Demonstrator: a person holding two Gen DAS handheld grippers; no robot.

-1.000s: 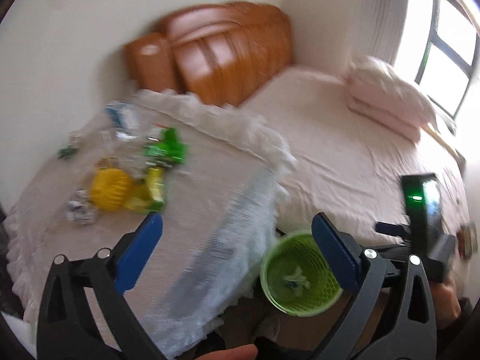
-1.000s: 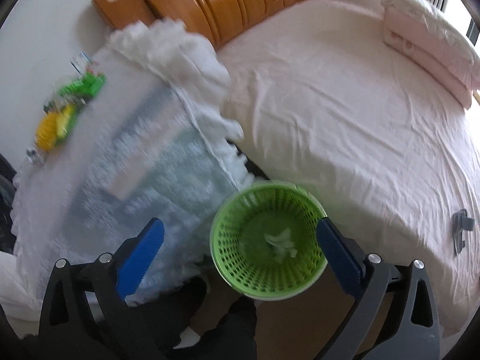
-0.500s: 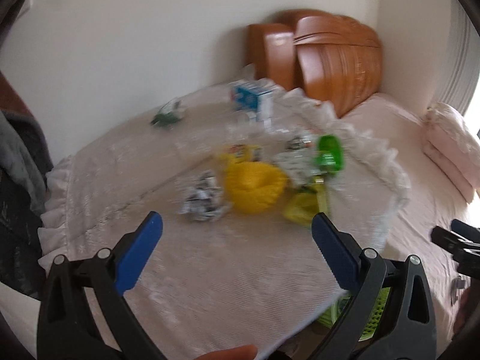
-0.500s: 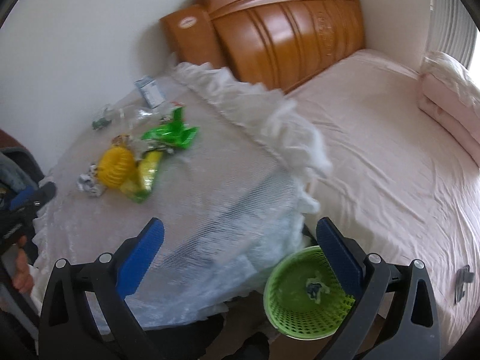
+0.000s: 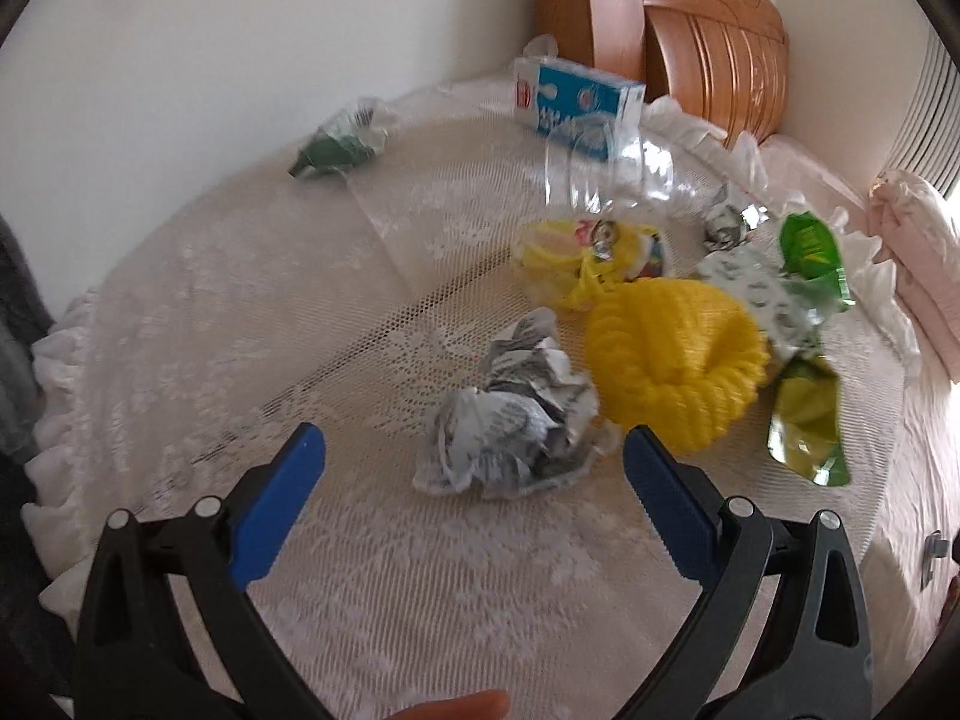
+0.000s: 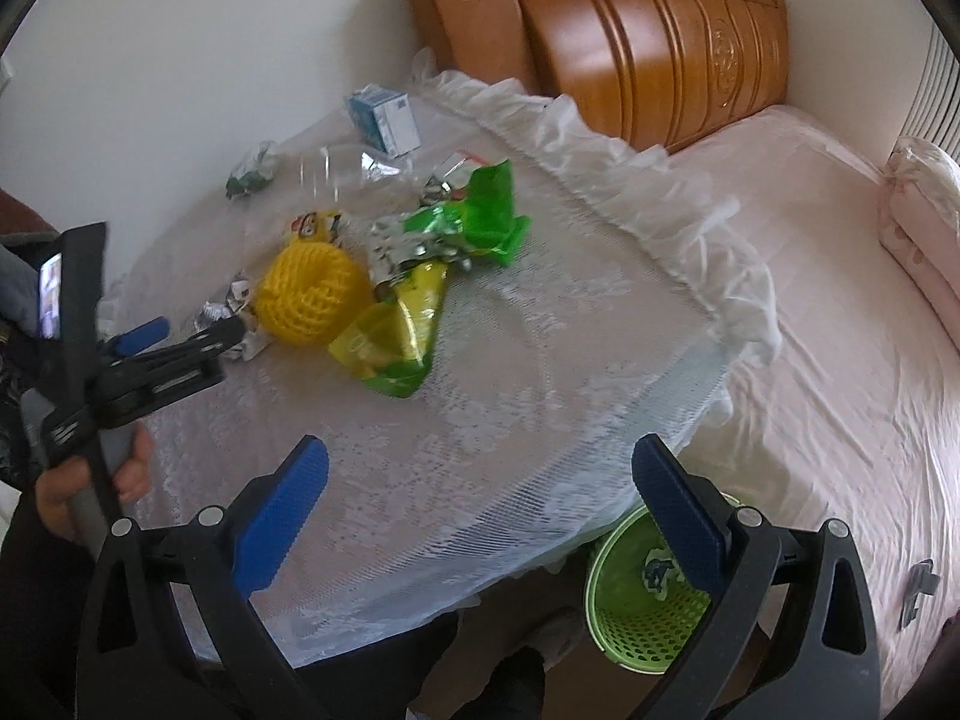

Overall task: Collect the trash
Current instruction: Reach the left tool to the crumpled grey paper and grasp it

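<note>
1. A bed [image 6: 810,312] with a pink sheet fills the right of the right wrist view, its wooden headboard [image 6: 648,42] against the wall.
2. A table under a white lace cloth [image 5: 372,570] stands beside the bed; the trash lies scattered on its far half.
3. A green mesh basket [image 6: 636,618] sits on the floor between the table edge and the bed, with a scrap of paper inside.
4. The left gripper [image 5: 474,474] hangs just in front of the crumpled paper ball [image 5: 516,420], jaws wide apart and empty; a hand [image 6: 90,480] holds its handle.
5. The right gripper [image 6: 480,486] hovers over the bare near edge of the table, jaws spread wide, holding nothing.
6. A yellow mesh sponge [image 5: 678,360] touches the paper ball's right side.
7. Green and yellow snack wrappers [image 5: 804,420] lie just right of the sponge.
8. A blue-and-white carton [image 5: 576,99] lies at the far edge, a clear plastic cup [image 5: 606,174] on its side before it.
9. A small dark green wrapper [image 5: 336,144] lies apart, far left.
</note>
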